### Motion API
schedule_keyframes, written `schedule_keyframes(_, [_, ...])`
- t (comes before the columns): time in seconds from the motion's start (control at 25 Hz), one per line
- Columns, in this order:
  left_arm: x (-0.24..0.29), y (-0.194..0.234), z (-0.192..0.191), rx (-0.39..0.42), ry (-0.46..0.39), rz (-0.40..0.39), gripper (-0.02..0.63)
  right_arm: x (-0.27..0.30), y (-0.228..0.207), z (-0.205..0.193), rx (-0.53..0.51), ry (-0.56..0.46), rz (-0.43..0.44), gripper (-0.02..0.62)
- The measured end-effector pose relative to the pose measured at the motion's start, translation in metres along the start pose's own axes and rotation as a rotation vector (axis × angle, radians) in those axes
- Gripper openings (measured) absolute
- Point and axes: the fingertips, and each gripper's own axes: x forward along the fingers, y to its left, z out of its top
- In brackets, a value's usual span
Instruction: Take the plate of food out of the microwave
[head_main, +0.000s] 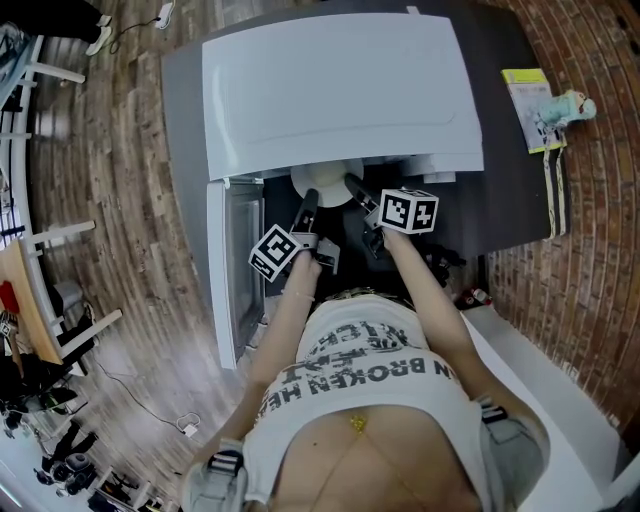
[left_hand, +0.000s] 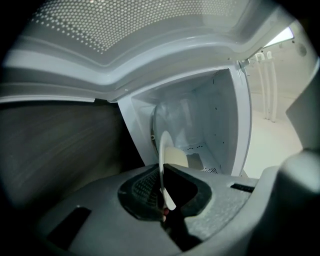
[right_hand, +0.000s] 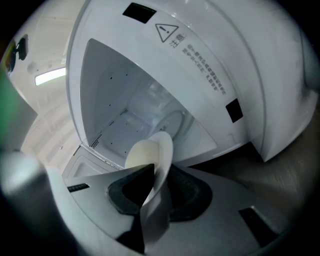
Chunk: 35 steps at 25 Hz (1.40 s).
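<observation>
White round plate (head_main: 325, 184) carrying pale cream food (right_hand: 139, 152), at open mouth of white microwave (head_main: 340, 90), left gripper (left_hand: 162, 176) and right gripper (right_hand: 155, 176) each pinching its rim, warning-triangle label (right_hand: 166, 31) beside unreadable small print, shirt (head_main: 360, 365) printed "BROKEN".

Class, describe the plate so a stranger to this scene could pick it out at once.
Find the big white microwave with its door open. At its mouth is a round white plate carrying pale food, the only thing gripped by both the left tongs and the right tongs.
</observation>
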Motion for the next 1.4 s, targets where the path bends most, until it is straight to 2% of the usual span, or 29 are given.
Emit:
schedule_keyframes(0.88, [-0.024, -0.006, -0.02, 0.009, -0.02, -0.004, 0.018, -0.025, 0.006, -0.016, -0.012, 0.026, 0.019, 0.084])
schedule_keyframes(1.4, [-0.024, -0.009, -0.045, 0.004, -0.053, 0.004, 0.018, -0.043, -0.007, -0.018, -0.021, 0.049, 0.043, 0.084])
